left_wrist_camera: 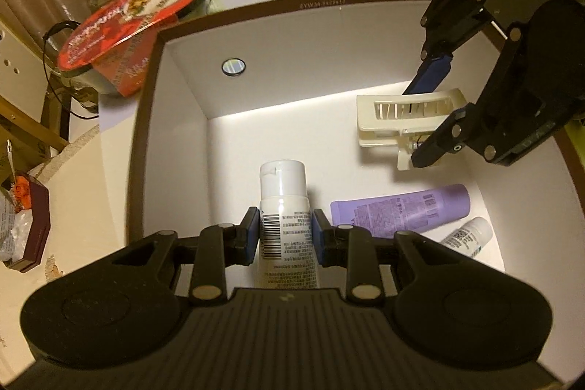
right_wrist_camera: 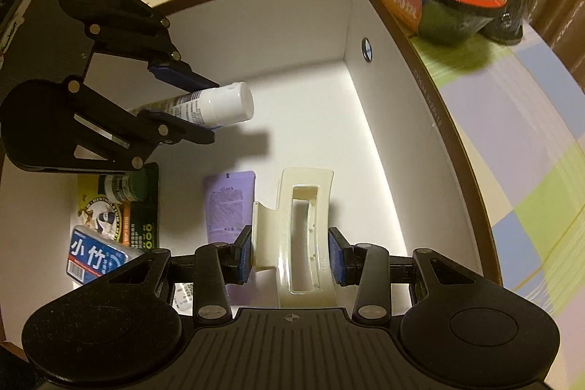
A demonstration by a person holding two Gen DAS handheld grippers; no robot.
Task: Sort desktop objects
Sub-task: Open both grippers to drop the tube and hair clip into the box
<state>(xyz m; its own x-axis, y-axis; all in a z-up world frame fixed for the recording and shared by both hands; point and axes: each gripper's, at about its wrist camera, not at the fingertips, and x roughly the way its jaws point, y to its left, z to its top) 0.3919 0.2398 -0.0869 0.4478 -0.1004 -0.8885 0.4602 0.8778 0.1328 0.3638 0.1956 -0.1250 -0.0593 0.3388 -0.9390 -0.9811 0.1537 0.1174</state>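
Note:
Both grippers hang inside a white box with a brown rim (left_wrist_camera: 256, 6). My left gripper (left_wrist_camera: 286, 232) is shut on a white tube with a white cap (left_wrist_camera: 283, 192), held above the box floor; the same tube (right_wrist_camera: 215, 106) shows in the right wrist view between the left gripper's (right_wrist_camera: 214, 110) fingers. My right gripper (right_wrist_camera: 290, 254) is shut on a cream hair claw clip (right_wrist_camera: 303, 207), also seen as the clip (left_wrist_camera: 402, 119) in the left wrist view, in the right gripper (left_wrist_camera: 420, 127). A purple tube (left_wrist_camera: 402, 209) lies on the box floor.
A red-lidded instant noodle bowl (left_wrist_camera: 135, 21) leans on the box's far-left corner. A small white bottle (left_wrist_camera: 468, 236), a blue packet (right_wrist_camera: 95, 258) and a green-capped item on a card (right_wrist_camera: 124, 203) lie in the box. The box stands on a pastel chequered cloth (right_wrist_camera: 530, 134).

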